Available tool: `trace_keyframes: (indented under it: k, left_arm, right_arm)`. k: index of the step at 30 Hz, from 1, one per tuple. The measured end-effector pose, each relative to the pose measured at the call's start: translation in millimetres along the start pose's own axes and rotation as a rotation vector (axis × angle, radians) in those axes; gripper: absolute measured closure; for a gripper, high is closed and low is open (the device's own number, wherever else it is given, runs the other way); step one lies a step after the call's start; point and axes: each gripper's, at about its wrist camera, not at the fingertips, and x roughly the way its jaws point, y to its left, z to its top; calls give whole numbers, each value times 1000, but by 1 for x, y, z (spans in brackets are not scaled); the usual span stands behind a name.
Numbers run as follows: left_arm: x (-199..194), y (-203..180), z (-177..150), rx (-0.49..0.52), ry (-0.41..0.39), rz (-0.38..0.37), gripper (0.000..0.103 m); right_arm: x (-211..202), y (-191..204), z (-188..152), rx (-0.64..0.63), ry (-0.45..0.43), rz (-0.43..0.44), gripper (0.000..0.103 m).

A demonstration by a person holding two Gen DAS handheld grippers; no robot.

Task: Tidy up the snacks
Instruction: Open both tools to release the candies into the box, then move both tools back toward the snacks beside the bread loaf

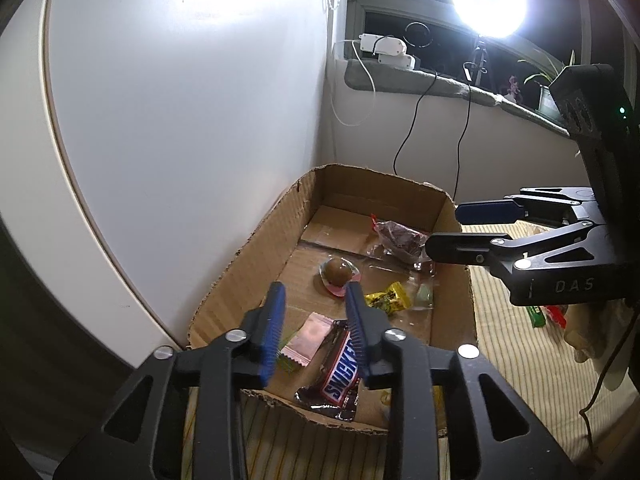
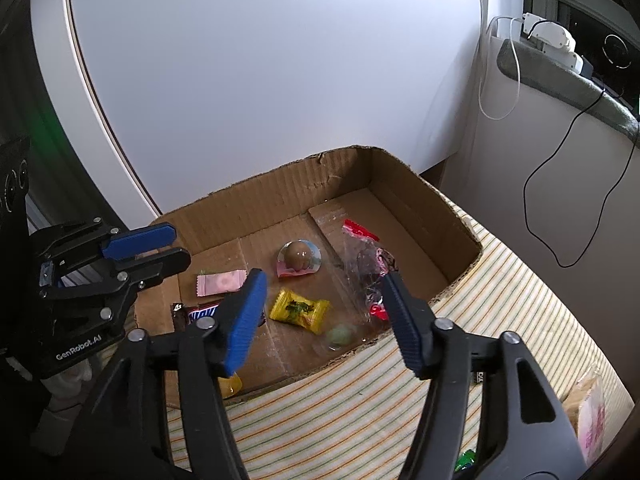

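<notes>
A: Honestly, what could go wrong from here?

B: Both tools are released and grasp nothing. The left gripper (image 1: 316, 312) hangs over the low end of the box (image 1: 256, 236), right gripper (image 2: 322, 304) over its middle. The Snickers (image 1: 340, 368) lies at the ragged near edge, lower centre of the left view; a careless nudge could push it out over that torn wall.

A: And the other snacks?

B: All in the box: pink packet (image 2: 221, 282) left of centre, yellow candy (image 2: 299, 310) between the right fingers in the picture, brown sweet (image 2: 299, 261) above it, clear bag (image 2: 366, 268) to the right. That bag is slack and glossy; I'd guess it slips or drags the green sweet (image 2: 339, 336) beside it.

A: Anything in the way?

B: More snacks (image 1: 546, 316) wait on the striped cloth (image 2: 400, 392), right edge of the left view. The right gripper's own body sits above them there. Black cable (image 2: 560, 200) hangs at the wall, well apart.
</notes>
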Motion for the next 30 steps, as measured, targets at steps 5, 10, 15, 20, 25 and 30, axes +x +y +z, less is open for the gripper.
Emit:
trace_keyframes:
  k: [5,10,15,20,25,30]
  left_arm:
    - [-7,-4,0,13,-17,7,57]
    - [-14,-11,0,18,-32,8,48]
    - [-19,-24,0,37,-40,-1,43]
    - [-22,-41,1,50,-52,-27,43]
    - [-24,-59,1,65,-61,-57,43]
    - [-20,-74,1,65,-58,-98,43]
  right_arm:
    - [-10,-1,-2,6,-16,-16,28]
    - [-27,-6,-6,7,-62,-57,16]
    - [-44,-13,-16,3,-70,-108,16]
    - [-62,-25,-30,28,-85,-140,16]
    - [-85,-42,-46,68,-105,-162,16]
    - [-112,-61,-71,100,-124,-203,16]
